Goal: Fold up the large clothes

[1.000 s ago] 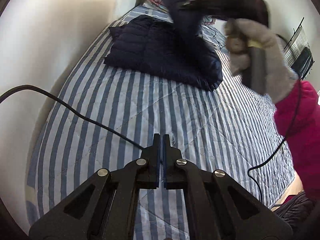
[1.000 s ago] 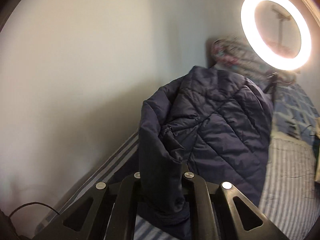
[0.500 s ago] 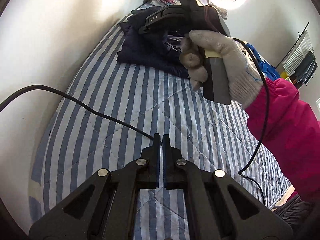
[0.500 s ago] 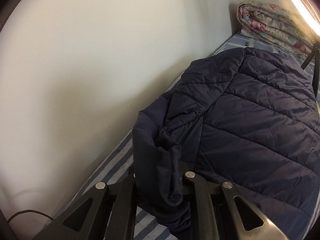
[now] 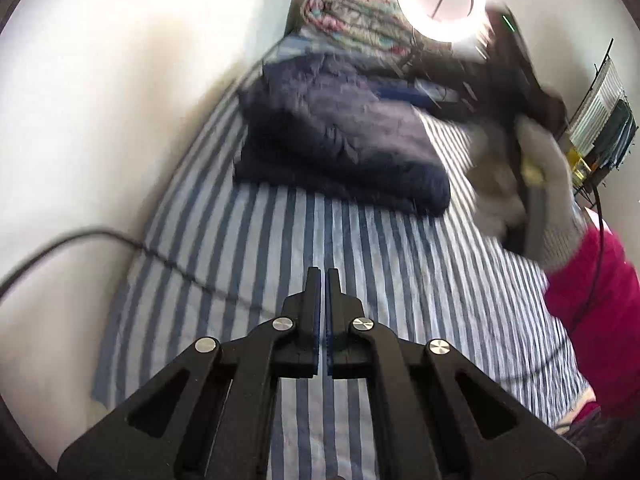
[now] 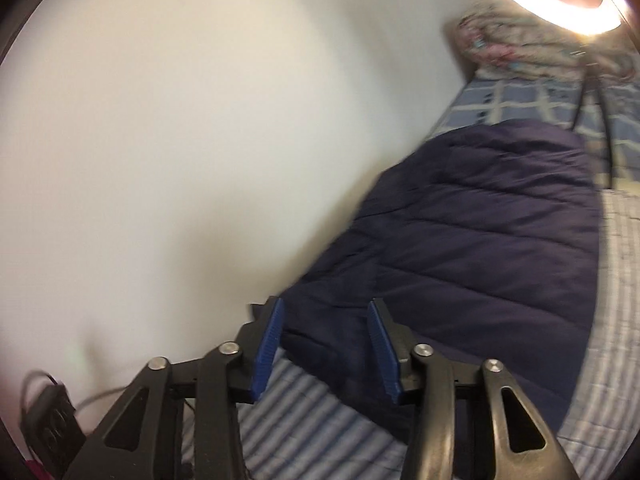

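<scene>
Left-wrist view: left tongs (image 5: 324, 280) are seen pressed together, empty, above the striped bed (image 5: 360, 264); the navy jacket (image 5: 336, 148) lies folded near the wall. Right-wrist view: right tongs (image 6: 326, 344) are opening, with nothing pinched, over the jacket's (image 6: 472, 248) near edge. Puffy padding could spring the fold loose once released.

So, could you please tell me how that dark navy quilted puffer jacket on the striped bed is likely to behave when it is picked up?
The dark navy quilted puffer jacket will probably flop and drape, since it lies in soft, rumpled folds. Its puffy stitched panels suggest it is light for its bulk. The smooth, slightly shiny shell may slip between gripper pads.
</scene>
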Demonstrator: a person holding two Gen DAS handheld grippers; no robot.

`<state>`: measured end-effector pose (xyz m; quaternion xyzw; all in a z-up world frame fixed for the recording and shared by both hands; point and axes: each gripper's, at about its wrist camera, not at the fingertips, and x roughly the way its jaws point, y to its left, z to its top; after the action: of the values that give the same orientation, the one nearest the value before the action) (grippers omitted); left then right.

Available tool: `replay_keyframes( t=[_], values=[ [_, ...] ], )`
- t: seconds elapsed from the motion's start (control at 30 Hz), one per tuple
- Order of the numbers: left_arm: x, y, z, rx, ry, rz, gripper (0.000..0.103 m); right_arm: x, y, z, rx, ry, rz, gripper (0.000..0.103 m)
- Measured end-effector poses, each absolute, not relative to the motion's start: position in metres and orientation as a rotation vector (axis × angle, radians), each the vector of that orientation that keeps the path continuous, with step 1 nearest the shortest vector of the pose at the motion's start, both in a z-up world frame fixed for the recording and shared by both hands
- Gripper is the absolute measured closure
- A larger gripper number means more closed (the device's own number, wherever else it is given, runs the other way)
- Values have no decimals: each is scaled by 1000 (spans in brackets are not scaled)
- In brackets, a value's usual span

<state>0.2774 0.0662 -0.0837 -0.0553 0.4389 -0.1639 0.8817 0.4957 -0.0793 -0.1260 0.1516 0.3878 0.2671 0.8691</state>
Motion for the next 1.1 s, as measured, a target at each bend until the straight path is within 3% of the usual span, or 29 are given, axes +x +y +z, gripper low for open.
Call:
replay_keyframes(
  t=[0.03, 0.27, 0.53, 0.73, 0.8, 1.1],
  values=[
    [287, 62, -77, -104, 897, -335, 103, 493, -92, -125, 297, 806, 517, 65],
    [371, 28, -45, 8, 780, -269, 103, 492, -166, -132, 233, 804, 356, 66],
    [453, 21, -92, 118, 863, -118, 103, 493, -173, -156, 187, 818, 326, 66],
    [467, 34, -170, 200, 1046, -54, 103, 502, -146, -203, 52, 913, 335, 70],
    [461, 35, -181, 231, 1025, -61, 103, 503, -145, -213, 62, 933, 331, 70],
    [446, 62, -130, 51, 927, -105, 103, 509, -185, -162, 212, 790, 365, 67]
  ],
)
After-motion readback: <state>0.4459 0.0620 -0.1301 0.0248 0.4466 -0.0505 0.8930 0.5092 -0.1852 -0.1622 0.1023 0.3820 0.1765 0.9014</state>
